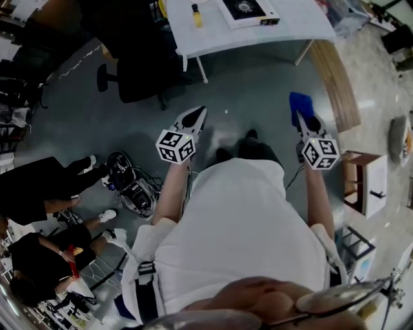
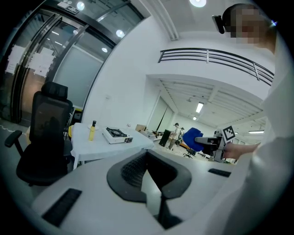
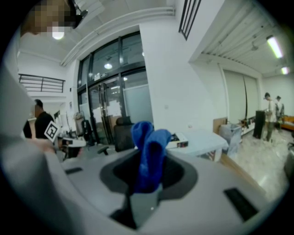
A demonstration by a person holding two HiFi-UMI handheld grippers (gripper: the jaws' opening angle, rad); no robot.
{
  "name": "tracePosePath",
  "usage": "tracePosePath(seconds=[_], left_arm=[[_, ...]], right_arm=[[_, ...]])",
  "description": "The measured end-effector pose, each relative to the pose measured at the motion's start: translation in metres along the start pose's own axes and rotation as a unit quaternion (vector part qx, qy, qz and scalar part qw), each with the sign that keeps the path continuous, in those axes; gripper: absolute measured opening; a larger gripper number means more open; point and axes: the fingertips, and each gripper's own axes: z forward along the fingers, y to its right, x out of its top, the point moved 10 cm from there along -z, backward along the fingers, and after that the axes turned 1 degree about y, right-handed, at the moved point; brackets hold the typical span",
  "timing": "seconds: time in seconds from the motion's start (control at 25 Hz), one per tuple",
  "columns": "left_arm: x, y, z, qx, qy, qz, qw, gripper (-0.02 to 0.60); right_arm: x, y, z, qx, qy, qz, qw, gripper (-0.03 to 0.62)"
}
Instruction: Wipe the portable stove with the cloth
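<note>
- Left tongs (image 1: 197,115): centre left of the head view, jaws together, nothing between them; held over the grey floor (image 1: 258,90).
- Right tongs (image 1: 303,119): centre right, level with the left pair and well apart from it, jaws clamped on a folded blue cloth (image 1: 299,103) that stands up out of them (image 3: 149,151).
- Black wheeled office chair (image 1: 139,71): upper left, beside the table.
- White-covered table (image 1: 303,26): top of frame, far from both tongs.
- Flat white portable stove with black burner (image 1: 248,9): on the table, top centre.
- Small yellow bottle (image 1: 196,15): upright, left of the stove, apart from it.
</note>
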Motion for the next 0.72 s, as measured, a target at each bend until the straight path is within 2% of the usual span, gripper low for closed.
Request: tracePosePath(seconds=[0.4,0.72], left_arm=[[0.013,-0.024,0.031,0.011,-0.002,0.0,0.9999,0.032],[0.034,-0.039,0.08,0.018,-0.005,0.004,0.9998,0.032]], right_arm=[[0.013,0.016,0.05,0.021,-0.01,-0.002,1.0,0.123],[0.029,0.05,0.102,0.049,-0.03,-0.011,0.998,0.123]])
